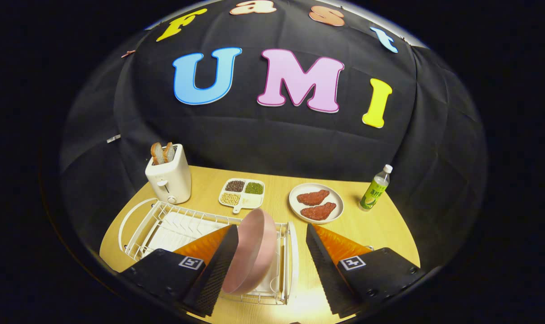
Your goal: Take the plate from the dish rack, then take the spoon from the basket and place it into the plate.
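Gripper [268, 234]: spread wide, grasping nothing; left finger beside plate.
Pink plate [250, 252]: upright in white dish rack [164, 225], lower centre.

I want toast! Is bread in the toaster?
Yes, in: two bread slices poke from the toaster top. The gripper is open around the pink plate.

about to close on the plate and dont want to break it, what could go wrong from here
1. The pink plate stands on edge in the white dish rack, beside one finger of the open gripper and well apart from the other. Closing off-centre could shove or tip it.
2. Its curved, smooth rim might slip from the pads when lifted.
3. Pulled out at a slant, it may catch on the rack wires and drag the rack towards the toaster.
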A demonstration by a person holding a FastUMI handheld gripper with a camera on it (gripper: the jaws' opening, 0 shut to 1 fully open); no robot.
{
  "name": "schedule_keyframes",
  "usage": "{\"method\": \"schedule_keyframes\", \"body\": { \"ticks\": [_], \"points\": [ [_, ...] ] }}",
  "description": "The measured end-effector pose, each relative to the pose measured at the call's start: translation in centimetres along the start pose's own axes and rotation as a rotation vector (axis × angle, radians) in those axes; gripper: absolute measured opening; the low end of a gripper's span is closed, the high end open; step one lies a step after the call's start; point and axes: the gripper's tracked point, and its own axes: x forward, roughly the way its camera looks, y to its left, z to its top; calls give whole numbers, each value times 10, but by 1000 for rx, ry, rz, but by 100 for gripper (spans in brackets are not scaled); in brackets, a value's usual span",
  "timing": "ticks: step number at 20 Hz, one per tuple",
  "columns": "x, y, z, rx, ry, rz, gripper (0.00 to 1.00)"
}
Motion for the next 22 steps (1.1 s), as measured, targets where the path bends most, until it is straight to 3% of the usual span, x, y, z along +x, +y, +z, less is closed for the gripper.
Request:
{"method": "schedule_keyframes", "body": {
  "ticks": [3, 6, 8, 10, 22],
  "points": [
    [16, 6, -24, 96, 109, -5, 77],
    [29, 5, -43, 198, 182, -21, 69],
    [33, 15, -49, 281, 218, 2, 51],
    [34, 12, -49, 305, 233, -30, 33],
    [13, 36, -14, 81, 76, -169, 30]
  ]
}}
